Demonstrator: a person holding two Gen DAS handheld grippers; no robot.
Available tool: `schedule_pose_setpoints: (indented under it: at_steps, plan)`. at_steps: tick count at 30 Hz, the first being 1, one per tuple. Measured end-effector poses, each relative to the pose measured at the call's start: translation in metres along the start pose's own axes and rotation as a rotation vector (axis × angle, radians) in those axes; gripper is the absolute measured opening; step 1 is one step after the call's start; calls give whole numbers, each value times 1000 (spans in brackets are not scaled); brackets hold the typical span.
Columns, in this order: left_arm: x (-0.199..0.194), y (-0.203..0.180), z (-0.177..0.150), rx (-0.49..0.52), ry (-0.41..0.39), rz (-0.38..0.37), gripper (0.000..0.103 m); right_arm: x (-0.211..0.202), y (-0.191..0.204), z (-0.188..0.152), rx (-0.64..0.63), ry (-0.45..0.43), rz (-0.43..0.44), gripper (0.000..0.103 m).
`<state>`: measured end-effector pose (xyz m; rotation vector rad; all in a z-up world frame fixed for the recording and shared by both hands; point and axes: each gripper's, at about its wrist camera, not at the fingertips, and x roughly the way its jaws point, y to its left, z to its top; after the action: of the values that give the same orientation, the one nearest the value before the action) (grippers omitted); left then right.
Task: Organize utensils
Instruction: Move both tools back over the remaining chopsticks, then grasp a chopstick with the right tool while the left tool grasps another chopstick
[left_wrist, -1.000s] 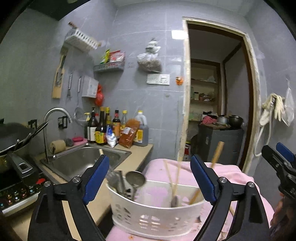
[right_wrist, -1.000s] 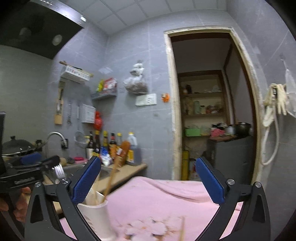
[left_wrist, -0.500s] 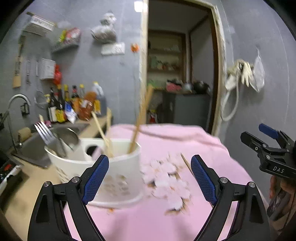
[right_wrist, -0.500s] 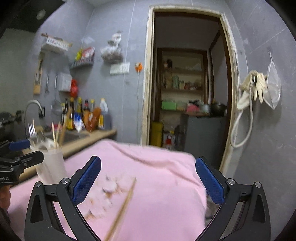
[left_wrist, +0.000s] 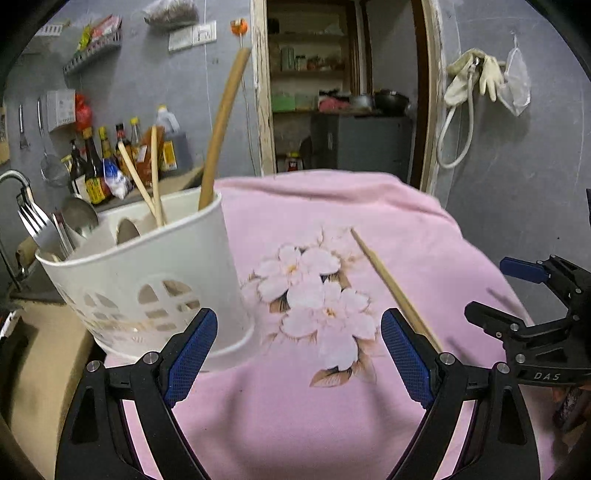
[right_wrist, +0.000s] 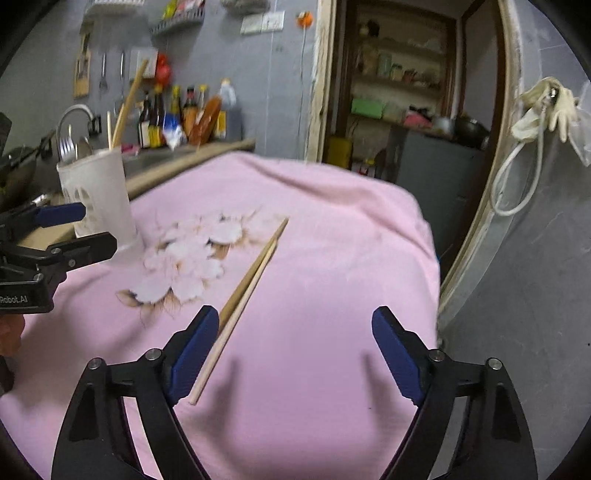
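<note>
Most utensils already stand in the holder (left_wrist: 155, 280) at left of frame; two chopsticks (right_wrist: 243, 295) lie loose mid-frame on the pink cloth (right_wrist: 314, 369). Both grippers, left (left_wrist: 299, 354) and right (right_wrist: 295, 354), gape wide, empty.

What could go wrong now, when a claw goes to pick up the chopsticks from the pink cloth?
1. The chopsticks lie flat on soft pink cloth; the open right claw may pinch fabric or catch only one.
2. The white holder stands near the cloth's edge with tall utensils; bumping it could tip it.
</note>
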<state>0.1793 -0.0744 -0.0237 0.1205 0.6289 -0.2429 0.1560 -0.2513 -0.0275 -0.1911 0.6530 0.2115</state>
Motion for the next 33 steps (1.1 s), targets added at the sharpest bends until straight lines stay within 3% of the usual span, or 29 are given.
schedule_pose_setpoints:
  at_steps: [9, 22, 30, 33]
  plan:
    - [20, 10, -6, -50, 113, -21, 87, 40, 10, 1, -36, 166, 52, 60]
    - [29, 15, 5, -82, 195, -105, 86, 58, 28, 9, -116, 204, 26, 59]
    - [38, 5, 20, -80, 210, -169, 80, 59, 6, 13, -85, 186, 9, 11]
    - [47, -5, 30, -55, 218, -189, 69, 57, -4, 13, -66, 183, 18, 7]
